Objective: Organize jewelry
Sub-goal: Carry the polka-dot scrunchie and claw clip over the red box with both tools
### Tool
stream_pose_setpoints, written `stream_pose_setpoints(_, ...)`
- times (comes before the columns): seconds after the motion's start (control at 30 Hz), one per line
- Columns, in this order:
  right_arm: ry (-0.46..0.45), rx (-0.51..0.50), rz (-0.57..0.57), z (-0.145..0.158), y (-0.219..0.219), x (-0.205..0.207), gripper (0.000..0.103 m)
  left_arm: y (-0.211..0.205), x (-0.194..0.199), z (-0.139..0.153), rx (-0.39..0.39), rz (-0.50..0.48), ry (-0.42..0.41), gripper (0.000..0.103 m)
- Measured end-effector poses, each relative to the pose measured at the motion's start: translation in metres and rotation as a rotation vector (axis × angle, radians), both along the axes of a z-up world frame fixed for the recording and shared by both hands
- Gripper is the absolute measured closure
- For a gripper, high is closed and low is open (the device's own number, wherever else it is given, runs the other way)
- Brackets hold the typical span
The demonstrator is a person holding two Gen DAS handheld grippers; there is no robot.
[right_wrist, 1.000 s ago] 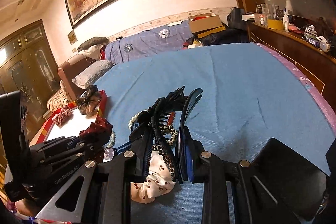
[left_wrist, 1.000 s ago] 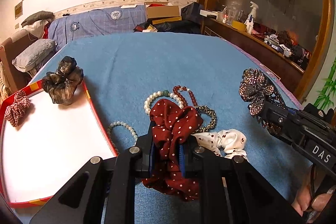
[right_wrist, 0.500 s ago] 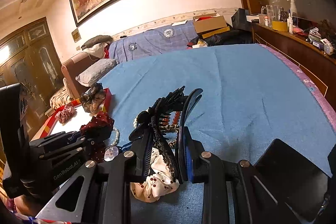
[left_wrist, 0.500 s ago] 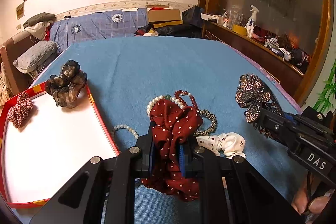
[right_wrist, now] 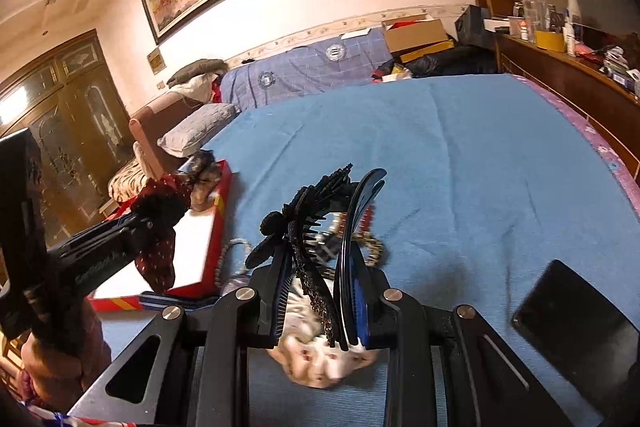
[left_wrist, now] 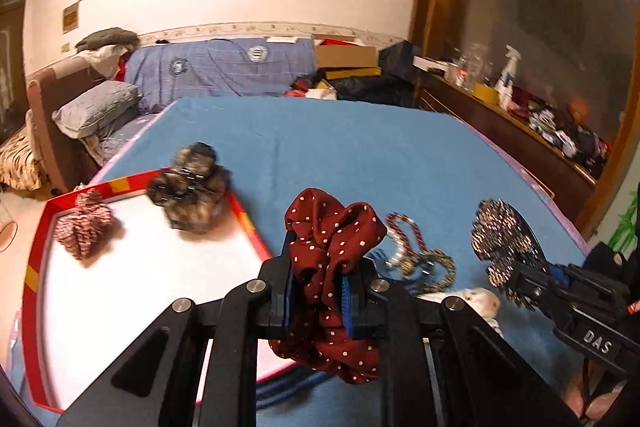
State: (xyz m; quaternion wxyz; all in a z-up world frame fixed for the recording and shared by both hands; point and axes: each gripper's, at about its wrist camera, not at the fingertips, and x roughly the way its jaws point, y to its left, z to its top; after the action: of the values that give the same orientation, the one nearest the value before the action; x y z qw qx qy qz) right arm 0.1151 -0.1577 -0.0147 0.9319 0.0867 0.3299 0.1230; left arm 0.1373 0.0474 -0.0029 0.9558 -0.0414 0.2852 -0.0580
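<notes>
- clearly clamped: left gripper (left_wrist: 320, 297) pinching a dark red polka-dot scrunchie (left_wrist: 332, 259) between its 2 fingers, lifted off the blue cloth (left_wrist: 360, 155), fabric spilling above and below the pads.
- also seen from the right wrist view as red scrunchie fabric at the tip of the left tool (right_wrist: 160, 223), above the tray's near corner.
- likewise closed: right gripper (right_wrist: 320, 301) squeezed on a black hair clip (right_wrist: 320, 227) with a rhinestone flower face (left_wrist: 502, 239), teeth and curved back plate standing up between the fingers.
- down on the left: red-rimmed white tray (left_wrist: 36, 267) resting on the cloth, holding 2 items, a red-and-white checked scrunchie (left_wrist: 82, 227) and a brown-black sheer scrunchie (left_wrist: 192, 193) at its far edge.
- just beside the tray, on the cloth: tangled bead bracelets (left_wrist: 416, 251), red, pearl and dark gold strands overlapping.
- right under the clip: white cherry-print scrunchie (right_wrist: 320, 363), blurred, lying on the cloth.
- off to the right, apart from the pile: black phone (right_wrist: 576, 319) flat on the cloth.
</notes>
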Motion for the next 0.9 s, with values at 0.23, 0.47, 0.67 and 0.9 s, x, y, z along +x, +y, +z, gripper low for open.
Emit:
stream_pose_setpoints(0.23, -0.018, -0.025, 0.102, 0.016, 0.050, 0.012, 0.074, 0.047, 0.005, 0.006, -0.039, 0.099, -0.009, 0.086)
stream_pose_setpoints(0.47, -0.015, -0.018, 0.192, 0.022, 0.099, 0.033, 0.074, 0.085, 0.012, 0.005, -0.069, 0.179, 0.009, 0.086)
stream_pose_setpoints(0.67, 0.030, 0.013, 0.241, 0.012, 0.132, 0.054, 0.074, 0.108, 0.015, 0.003, -0.100, 0.221, 0.032, 0.086)
stream_pose_setpoints(0.9, 0.069, 0.032, 0.278, 0.001, 0.162, 0.078, 0.073, 0.129, 0.022, -0.007, -0.107, 0.303, 0.096, 0.086)
